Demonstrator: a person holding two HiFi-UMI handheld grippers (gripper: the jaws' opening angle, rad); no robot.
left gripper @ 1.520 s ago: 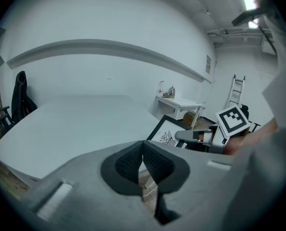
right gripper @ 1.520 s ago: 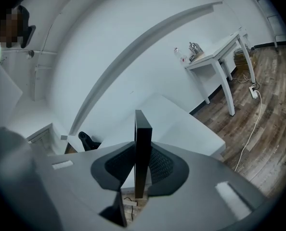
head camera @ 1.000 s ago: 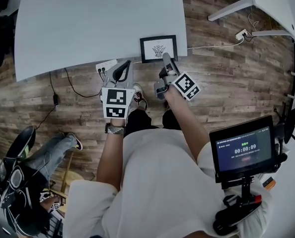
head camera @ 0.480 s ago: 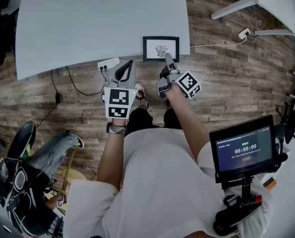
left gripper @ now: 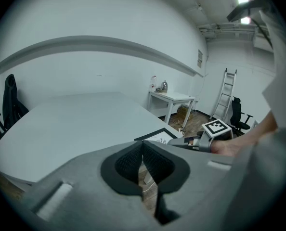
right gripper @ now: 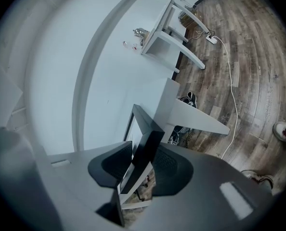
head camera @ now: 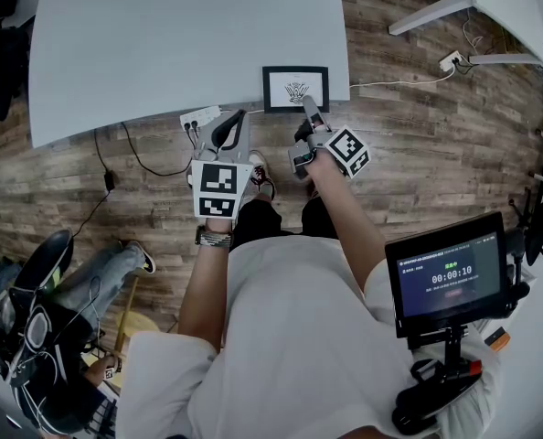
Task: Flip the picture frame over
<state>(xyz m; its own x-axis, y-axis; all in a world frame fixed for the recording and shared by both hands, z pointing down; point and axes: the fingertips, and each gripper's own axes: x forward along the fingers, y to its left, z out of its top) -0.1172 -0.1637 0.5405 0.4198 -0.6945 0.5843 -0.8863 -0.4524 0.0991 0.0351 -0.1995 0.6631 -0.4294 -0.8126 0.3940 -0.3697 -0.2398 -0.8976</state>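
The black picture frame [head camera: 295, 89] lies picture side up at the near edge of the grey table [head camera: 162, 44]. My right gripper [head camera: 306, 106] reaches its near edge from below. In the right gripper view the frame's black edge [right gripper: 142, 124] stands between the jaws of that gripper [right gripper: 142, 165], which have just been opening and no longer clamp it. My left gripper [head camera: 228, 126] hangs just left of the frame, below the table's edge. Its pads [left gripper: 133, 160] meet with nothing between them. From the left gripper view the frame [left gripper: 158, 136] and the right gripper [left gripper: 201, 141] show ahead to the right.
A power strip [head camera: 198, 117] with cables lies on the wood floor under the table's edge. A seated person's leg [head camera: 98, 277] is at the lower left, and a timer screen [head camera: 450, 273] at the lower right. A white side table [left gripper: 174, 100] and a ladder [left gripper: 227, 93] stand farther off.
My right gripper has sunk a little and rolled, with the frame's edge still between its jaws. The frame now sits squarer at the table's edge. The left gripper has kept still.
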